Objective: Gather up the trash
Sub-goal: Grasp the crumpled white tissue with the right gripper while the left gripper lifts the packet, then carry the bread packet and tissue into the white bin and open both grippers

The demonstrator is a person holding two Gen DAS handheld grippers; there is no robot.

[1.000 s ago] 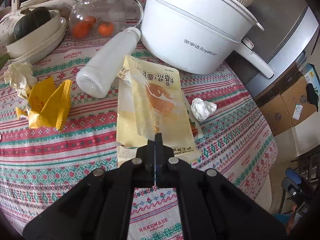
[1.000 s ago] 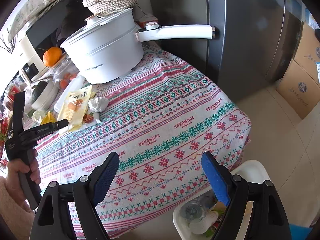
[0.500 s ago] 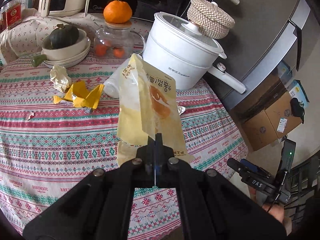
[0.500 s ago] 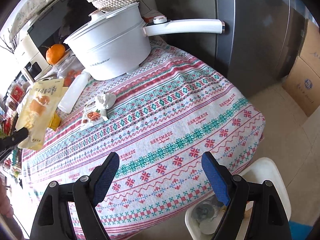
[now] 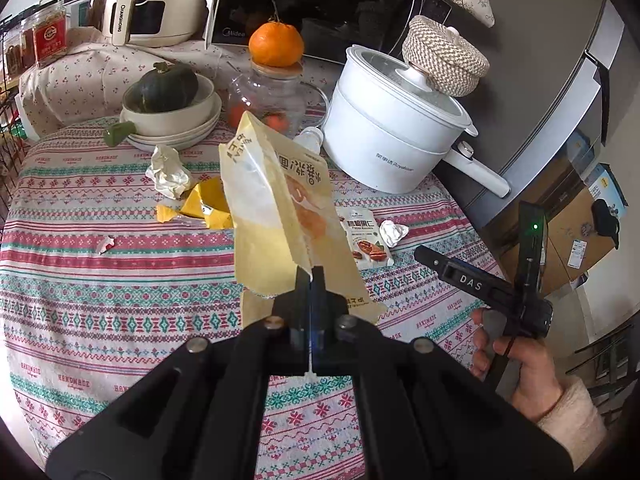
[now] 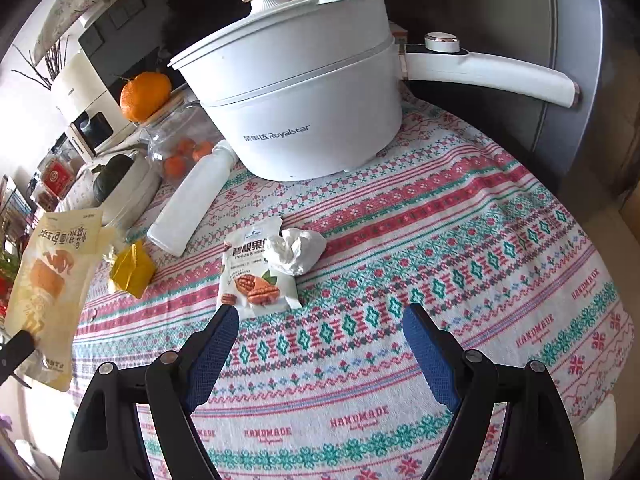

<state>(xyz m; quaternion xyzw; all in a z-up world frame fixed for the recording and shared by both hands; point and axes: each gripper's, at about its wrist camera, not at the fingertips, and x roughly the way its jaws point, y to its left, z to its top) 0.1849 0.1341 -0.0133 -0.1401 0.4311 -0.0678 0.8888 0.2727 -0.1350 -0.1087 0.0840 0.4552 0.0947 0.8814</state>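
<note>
Left wrist view: the left gripper (image 5: 310, 276) has its black jaws pressed together on the lower edge of a large pale-yellow plastic snack bag (image 5: 276, 208), which hangs lifted above the red-and-green patterned tablecloth (image 5: 120, 280). On the cloth lie a crumpled yellow wrapper (image 5: 208, 204), a crumpled white paper ball (image 5: 168, 170), a small white pecan packet (image 5: 366, 236) and a small white tissue wad (image 5: 392, 232) touching that packet.

Right wrist view: the right gripper (image 6: 320, 334) hovers over the cloth with its blue-padded fingers (image 6: 214, 354) spread wide and holding nothing, just short of the pecan packet (image 6: 256, 272). A white plastic bottle (image 6: 188, 204) lies on its side beside the white Royalstar electric pot (image 6: 296, 116).
</note>
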